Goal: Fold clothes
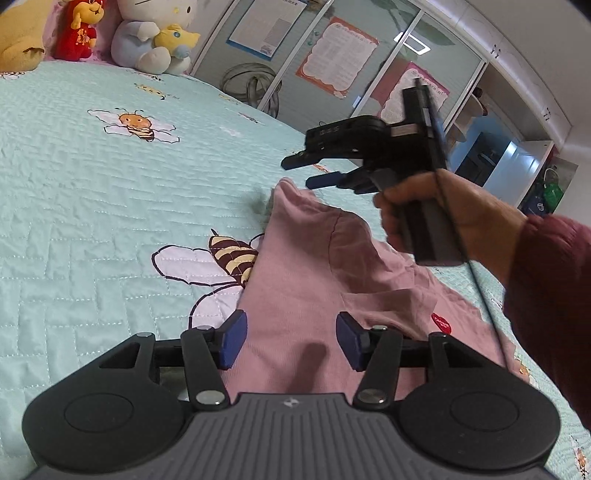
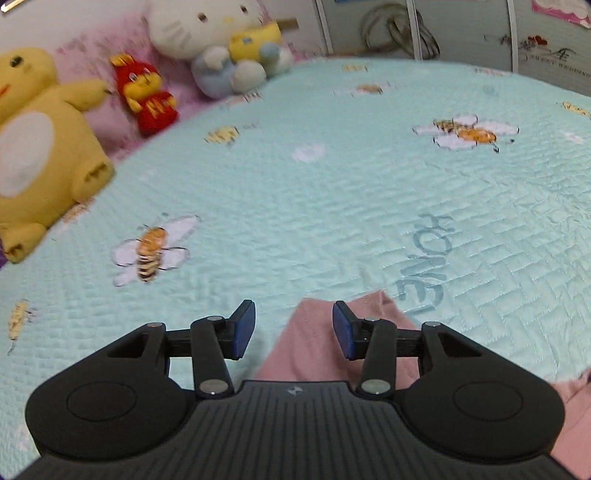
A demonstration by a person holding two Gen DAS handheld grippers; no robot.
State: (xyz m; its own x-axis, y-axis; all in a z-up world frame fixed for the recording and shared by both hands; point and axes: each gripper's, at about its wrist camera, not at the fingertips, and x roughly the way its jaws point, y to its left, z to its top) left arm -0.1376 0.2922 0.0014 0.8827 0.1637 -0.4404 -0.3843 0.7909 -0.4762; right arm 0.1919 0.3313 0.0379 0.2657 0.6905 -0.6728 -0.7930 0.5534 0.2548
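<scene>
Left wrist view: plush toys [image 1: 147, 33] lined along far edge of bee-print quilt [image 1: 92, 192]. Pink garment [image 1: 314, 266] spread flat on quilt, one corner raised. Left gripper [image 1: 291, 341] held over garment, jaws parted, nothing pinched. Right gripper [image 1: 308, 171] carried in hand [image 1: 443, 214] above garment, jaws parted, empty. Right wrist view: garment edge seen beneath released pads [image 2: 341, 330].
</scene>
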